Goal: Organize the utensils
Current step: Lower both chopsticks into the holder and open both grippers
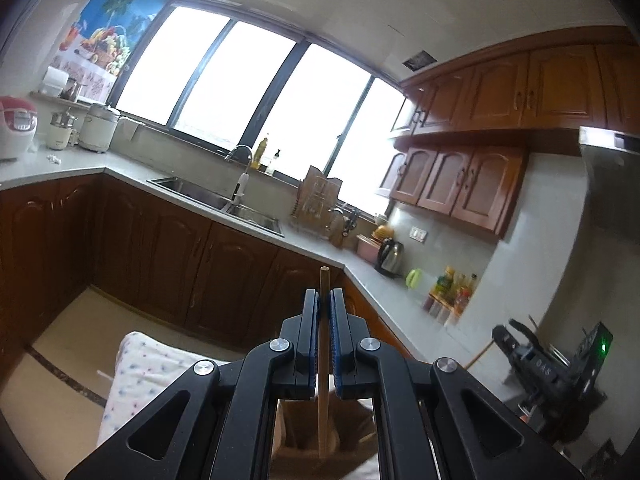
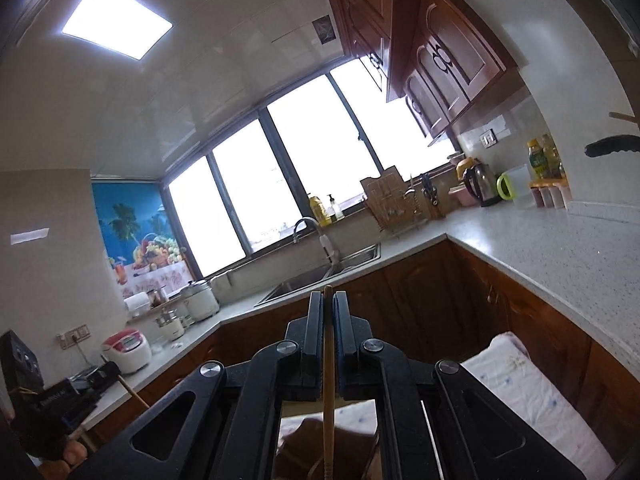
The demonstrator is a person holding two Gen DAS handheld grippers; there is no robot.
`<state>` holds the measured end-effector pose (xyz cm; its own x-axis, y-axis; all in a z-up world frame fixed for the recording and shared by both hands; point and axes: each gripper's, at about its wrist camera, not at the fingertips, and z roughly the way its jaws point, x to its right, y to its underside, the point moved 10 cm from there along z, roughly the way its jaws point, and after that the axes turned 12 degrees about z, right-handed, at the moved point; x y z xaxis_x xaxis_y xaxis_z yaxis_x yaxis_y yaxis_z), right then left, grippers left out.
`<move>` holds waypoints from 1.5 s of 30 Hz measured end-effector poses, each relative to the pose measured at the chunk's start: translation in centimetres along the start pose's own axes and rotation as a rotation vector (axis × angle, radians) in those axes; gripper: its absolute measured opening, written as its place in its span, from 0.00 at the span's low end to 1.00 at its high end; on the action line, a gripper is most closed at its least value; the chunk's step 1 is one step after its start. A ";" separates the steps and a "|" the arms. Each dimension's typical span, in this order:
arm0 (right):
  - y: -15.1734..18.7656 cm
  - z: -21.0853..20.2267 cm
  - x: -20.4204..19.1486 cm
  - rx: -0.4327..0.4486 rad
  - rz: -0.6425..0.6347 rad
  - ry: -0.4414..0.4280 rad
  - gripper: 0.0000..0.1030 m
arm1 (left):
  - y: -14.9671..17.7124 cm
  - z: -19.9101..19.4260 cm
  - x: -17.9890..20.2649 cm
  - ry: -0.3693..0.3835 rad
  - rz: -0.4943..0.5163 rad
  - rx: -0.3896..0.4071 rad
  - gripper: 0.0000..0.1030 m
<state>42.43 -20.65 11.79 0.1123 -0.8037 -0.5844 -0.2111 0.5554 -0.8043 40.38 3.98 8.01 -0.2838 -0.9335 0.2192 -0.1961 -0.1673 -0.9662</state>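
My left gripper (image 1: 324, 300) is shut on a thin wooden utensil handle (image 1: 322, 364), which stands upright between the blue pads with its tip poking above the fingers. My right gripper (image 2: 329, 302) is likewise shut on a second wooden handle (image 2: 328, 380). Both grippers are held in the air over the kitchen floor, facing the window. In the left wrist view the right gripper (image 1: 516, 336) shows blurred at the lower right with its stick (image 1: 478, 356). The right wrist view has the left gripper (image 2: 94, 380) and its stick (image 2: 131, 391) at the lower left. The utensils' heads are hidden.
An L-shaped grey counter (image 2: 560, 256) holds a sink (image 1: 216, 200), a kettle (image 1: 390, 256), bottles (image 1: 452, 284), a knife rack and rice cookers (image 1: 14, 128). Below the grippers lies a white floral cloth (image 1: 148, 372). Wooden wall cabinets (image 1: 520, 92) hang at the right.
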 end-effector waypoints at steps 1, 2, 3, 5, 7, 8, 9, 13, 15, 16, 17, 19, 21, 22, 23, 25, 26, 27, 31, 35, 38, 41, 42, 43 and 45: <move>0.4 0.6 0.4 0.001 0.006 0.002 0.04 | 0.6 1.1 -0.4 -0.013 -0.006 -0.001 0.04; 0.6 1.0 0.6 -0.001 0.007 0.007 0.04 | 1.2 2.0 -0.7 -0.024 -0.011 -0.008 0.04; 1.2 1.6 1.0 -0.007 0.005 0.016 0.04 | 1.9 2.8 -0.9 -0.035 -0.015 -0.015 0.04; 2.2 2.3 1.8 -0.014 0.003 0.027 0.04 | 3.6 4.7 -1.3 -0.055 -0.029 -0.030 0.04; 3.5 2.9 2.7 -0.021 0.003 0.044 0.04 | 5.4 6.3 -1.7 -0.071 -0.048 -0.051 0.04; 3.9 3.2 3.2 -0.023 0.007 0.048 0.04 | 6.5 7.3 -1.9 -0.082 -0.061 -0.065 0.04; 4.4 3.4 3.5 -0.029 0.011 0.053 0.04 | 7.4 8.1 -2.0 -0.087 -0.067 -0.075 0.04; 6.6 4.3 5.1 -0.068 0.026 0.080 0.04 | 10.4 10.9 -1.4 -0.098 -0.054 -0.119 0.04; 7.3 4.8 5.7 -0.088 0.032 0.090 0.04 | 11.8 12.0 -0.9 -0.100 -0.035 -0.139 0.05; 7.5 4.7 5.7 -0.079 0.029 0.080 0.04 | 11.8 12.3 -0.6 -0.101 -0.023 -0.131 0.05; 7.5 4.6 5.5 -0.076 0.018 0.082 0.04 | 11.8 12.6 -0.2 -0.105 -0.004 -0.135 0.05; 7.5 4.7 5.1 -0.093 0.000 0.085 0.04 | 11.7 13.0 0.2 -0.107 0.014 -0.147 0.05; 7.6 5.1 4.9 -0.114 -0.009 0.082 0.04 | 11.5 13.1 0.4 -0.101 0.017 -0.158 0.05; 7.6 5.1 4.9 -0.119 -0.011 0.083 0.04 | 11.5 13.5 0.5 -0.100 0.020 -0.161 0.05; 7.6 5.2 4.9 -0.125 -0.014 0.084 0.05 | 10.9 13.1 0.3 -0.101 0.023 -0.161 0.05; 7.6 5.3 4.9 -0.131 -0.015 0.086 0.05 | 10.1 12.8 -0.1 -0.102 0.030 -0.163 0.05; 7.6 5.3 4.9 -0.135 -0.017 0.088 0.05 | 9.9 12.9 0.0 -0.100 0.035 -0.170 0.05; 7.6 5.4 4.9 -0.144 -0.021 0.091 0.05 | 9.9 13.2 0.1 -0.096 0.038 -0.180 0.05; 8.1 5.9 4.8 -0.178 -0.032 0.093 0.05 | 9.4 12.0 -0.4 -0.099 0.051 -0.187 0.05; 8.5 6.1 4.8 -0.208 -0.041 0.094 0.05 | 9.6 11.5 -0.5 -0.100 0.053 -0.193 0.05; 8.9 6.3 4.9 -0.224 -0.052 0.101 0.05 | 9.5 11.7 -0.5 -0.102 0.058 -0.201 0.05; 8.8 6.4 5.0 -0.231 -0.054 0.106 0.05 | 9.3 11.9 -0.5 -0.102 0.059 -0.207 0.05; 8.8 6.4 5.0 -0.237 -0.054 0.106 0.05 | 9.3 11.9 -0.5 -0.101 0.059 -0.211 0.05; 8.9 6.4 5.0 -0.242 -0.053 0.107 0.10 | 9.3 12.0 -0.4 -0.101 0.057 -0.214 0.05; 8.9 6.3 5.0 -0.247 -0.050 0.105 0.10 | 9.5 12.0 -0.3 -0.096 0.051 -0.223 0.06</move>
<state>47.25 -18.42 1.03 0.0297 -0.8536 -0.5201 -0.4400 0.4560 -0.7736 49.91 -1.11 -2.89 -0.2099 -0.9667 0.1464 -0.3888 -0.0548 -0.9197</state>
